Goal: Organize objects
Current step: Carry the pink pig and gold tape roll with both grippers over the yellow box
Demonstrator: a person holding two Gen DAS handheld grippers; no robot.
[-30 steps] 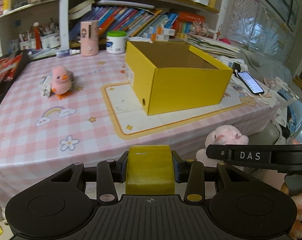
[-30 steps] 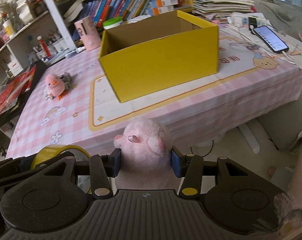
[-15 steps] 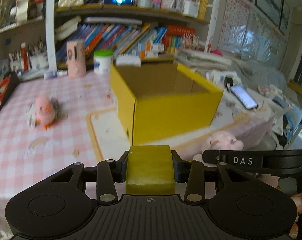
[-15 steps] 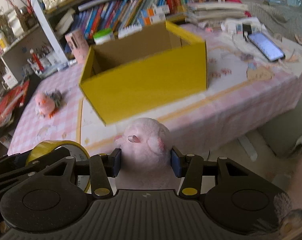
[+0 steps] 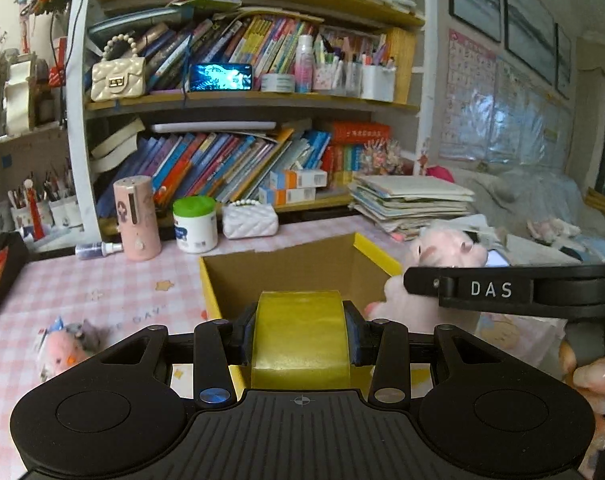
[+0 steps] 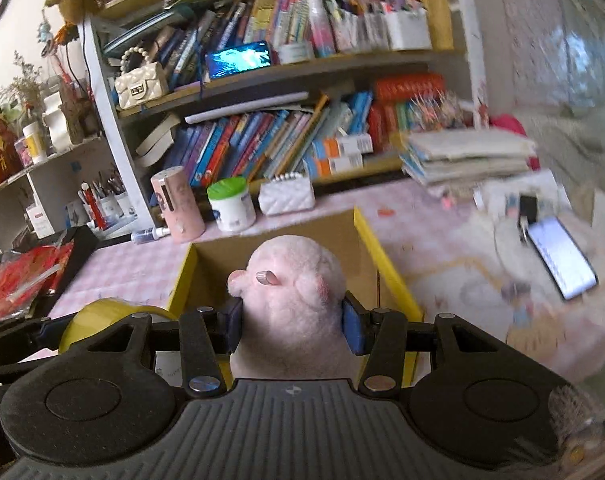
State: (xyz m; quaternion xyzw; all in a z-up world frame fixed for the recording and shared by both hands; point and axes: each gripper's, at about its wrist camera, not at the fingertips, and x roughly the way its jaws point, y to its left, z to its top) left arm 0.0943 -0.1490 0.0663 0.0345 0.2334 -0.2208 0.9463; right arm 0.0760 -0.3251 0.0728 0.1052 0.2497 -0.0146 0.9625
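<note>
My left tongs are clamped on a yellow tape roll, right tongs squeezing a pink plush pig. Both hang over the open yellow cardboard box mid-counter.

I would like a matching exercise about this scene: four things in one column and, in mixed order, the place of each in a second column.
Things:
1. yellow tape roll
2. pink plush pig
3. pink chick toy
4. green-lidded jar

Places:
A. on the tablecloth, left of the yellow box
B. between the left gripper's fingers
C. at the back of the table, beside a pink cylinder
D. between the right gripper's fingers

Pairs: 1-B, 2-D, 3-A, 4-C
</note>
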